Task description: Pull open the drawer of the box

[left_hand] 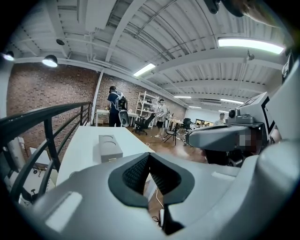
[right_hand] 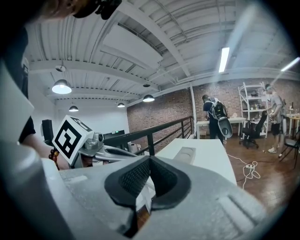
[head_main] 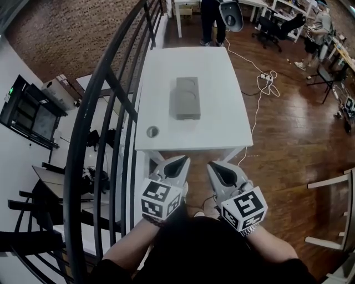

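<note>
Grey box lies flat near the middle of the white desk, its long side running away from me, with two round recesses in its top. Its near end face looks flush and closed. Near-left of the box, close to the desk's near edge, a small round cap is set in the desk top.

Both my grippers hang short of the box, off the desk's near edge and well apart from it. The left gripper is near-left of the box, its fingers clenched together with nothing between them. The right gripper is near-right of the box, and its fingers are clenched on nothing too. The two grippers sit side by side, tips pointing toward the box.

Left of the box, past the desk's edge, a black railing curves by. Right of the box, a white cable snakes over the wood floor to a power strip. Beyond the box, past the desk's far end, a person stands in dark trousers, and a black chair sits further right.
</note>
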`<state>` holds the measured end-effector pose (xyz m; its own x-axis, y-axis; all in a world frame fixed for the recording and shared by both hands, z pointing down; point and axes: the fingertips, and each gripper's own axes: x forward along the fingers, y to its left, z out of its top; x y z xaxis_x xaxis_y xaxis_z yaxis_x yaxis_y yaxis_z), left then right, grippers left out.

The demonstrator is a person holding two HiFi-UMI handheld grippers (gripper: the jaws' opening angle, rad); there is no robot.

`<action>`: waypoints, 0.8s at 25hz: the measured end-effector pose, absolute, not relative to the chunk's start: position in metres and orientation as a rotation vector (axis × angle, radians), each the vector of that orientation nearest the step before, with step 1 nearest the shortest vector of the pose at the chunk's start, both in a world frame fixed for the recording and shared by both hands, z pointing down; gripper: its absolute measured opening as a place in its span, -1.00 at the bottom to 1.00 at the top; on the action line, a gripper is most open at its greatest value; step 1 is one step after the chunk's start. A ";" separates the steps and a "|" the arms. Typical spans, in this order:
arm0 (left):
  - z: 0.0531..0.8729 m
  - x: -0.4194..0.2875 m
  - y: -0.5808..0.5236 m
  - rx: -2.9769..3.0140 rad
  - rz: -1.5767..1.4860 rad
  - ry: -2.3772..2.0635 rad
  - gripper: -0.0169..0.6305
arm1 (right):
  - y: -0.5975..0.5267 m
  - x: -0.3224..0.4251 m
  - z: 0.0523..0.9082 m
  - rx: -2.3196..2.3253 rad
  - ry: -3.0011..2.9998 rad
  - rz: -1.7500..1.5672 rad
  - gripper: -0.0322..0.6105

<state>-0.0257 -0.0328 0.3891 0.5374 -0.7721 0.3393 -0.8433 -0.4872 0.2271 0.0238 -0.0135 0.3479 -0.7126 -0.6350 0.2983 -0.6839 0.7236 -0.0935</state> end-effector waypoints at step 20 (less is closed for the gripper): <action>0.460 -0.044 -0.141 2.203 0.220 -1.132 -0.77 | -0.105 -0.003 0.391 1.057 -2.550 0.399 -0.92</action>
<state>-0.0442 -0.1412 0.4598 0.6146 -0.6691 0.4179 -0.7770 -0.4219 0.4672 -0.0033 -0.1045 0.3905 -0.6603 -0.6222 0.4205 -0.7209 0.6821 -0.1227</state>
